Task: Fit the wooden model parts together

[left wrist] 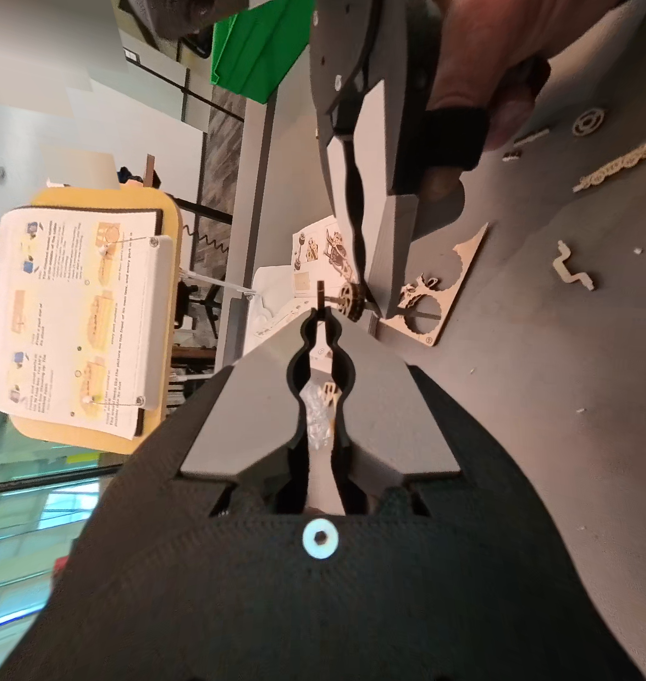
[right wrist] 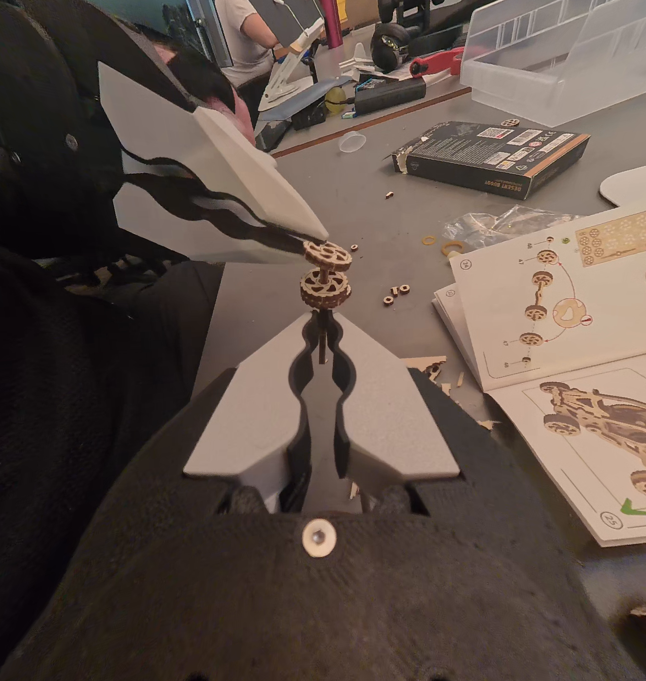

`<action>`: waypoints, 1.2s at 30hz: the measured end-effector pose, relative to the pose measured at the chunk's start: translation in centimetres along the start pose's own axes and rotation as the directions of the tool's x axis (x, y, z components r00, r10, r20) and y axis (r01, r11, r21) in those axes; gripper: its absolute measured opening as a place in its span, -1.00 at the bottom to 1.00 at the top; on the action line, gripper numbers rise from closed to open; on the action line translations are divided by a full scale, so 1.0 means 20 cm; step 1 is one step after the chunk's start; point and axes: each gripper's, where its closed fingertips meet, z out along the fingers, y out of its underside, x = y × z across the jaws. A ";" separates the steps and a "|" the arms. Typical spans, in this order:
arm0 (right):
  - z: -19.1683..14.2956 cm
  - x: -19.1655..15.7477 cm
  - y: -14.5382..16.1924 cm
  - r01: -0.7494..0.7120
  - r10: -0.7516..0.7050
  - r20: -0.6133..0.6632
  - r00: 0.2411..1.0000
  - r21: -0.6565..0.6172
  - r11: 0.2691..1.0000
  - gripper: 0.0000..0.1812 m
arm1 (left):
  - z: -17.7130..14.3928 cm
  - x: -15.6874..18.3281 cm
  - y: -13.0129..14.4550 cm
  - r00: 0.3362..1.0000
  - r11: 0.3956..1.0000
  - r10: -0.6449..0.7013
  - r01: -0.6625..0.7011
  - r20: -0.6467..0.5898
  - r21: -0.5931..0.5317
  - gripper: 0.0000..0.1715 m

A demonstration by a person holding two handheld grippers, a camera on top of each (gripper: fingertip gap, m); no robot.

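My right gripper [right wrist: 321,317] is shut on a thin wooden axle [right wrist: 321,342] and holds it upright above the grey table [right wrist: 369,221]. A toothed wooden wheel [right wrist: 325,292] sits on the axle just above the fingertips. My left gripper [right wrist: 316,241] comes in from the upper left, shut on the rim of a second wooden wheel [right wrist: 327,256] that rests at the axle's top end. In the left wrist view, my left gripper [left wrist: 320,315] pinches that wheel [left wrist: 320,294] edge-on. The right gripper [left wrist: 372,313] reaches down from above with the axle and first wheel [left wrist: 350,304].
An open instruction booklet [right wrist: 572,331], a black kit box [right wrist: 498,158], a clear plastic bag [right wrist: 498,224] and small wooden bits [right wrist: 397,291] lie to the right. A cut-out wooden sheet [left wrist: 435,287] and loose parts [left wrist: 572,272] lie on the table. A page on a stand [left wrist: 74,320] is behind. Only a small space, under 4 cm, lies between the two pairs of fingers.
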 end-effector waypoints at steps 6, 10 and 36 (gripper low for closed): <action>0.02 -0.01 0.02 -0.007 0.007 0.006 1.000 -0.032 0.999 -0.99 | 0.00 0.03 0.01 0.984 0.985 0.172 -0.173 -0.048 -0.011 -0.99; 0.02 -0.01 0.01 -0.056 0.056 0.035 0.998 -0.010 0.998 -1.00 | 0.00 0.03 0.01 0.973 0.975 0.222 -0.223 -0.066 0.004 -0.99; 0.03 -0.01 0.00 0.159 -0.165 -0.098 0.981 -0.068 0.985 -0.99 | -0.02 0.05 -0.05 0.722 0.803 -0.510 0.594 -0.468 0.040 -1.00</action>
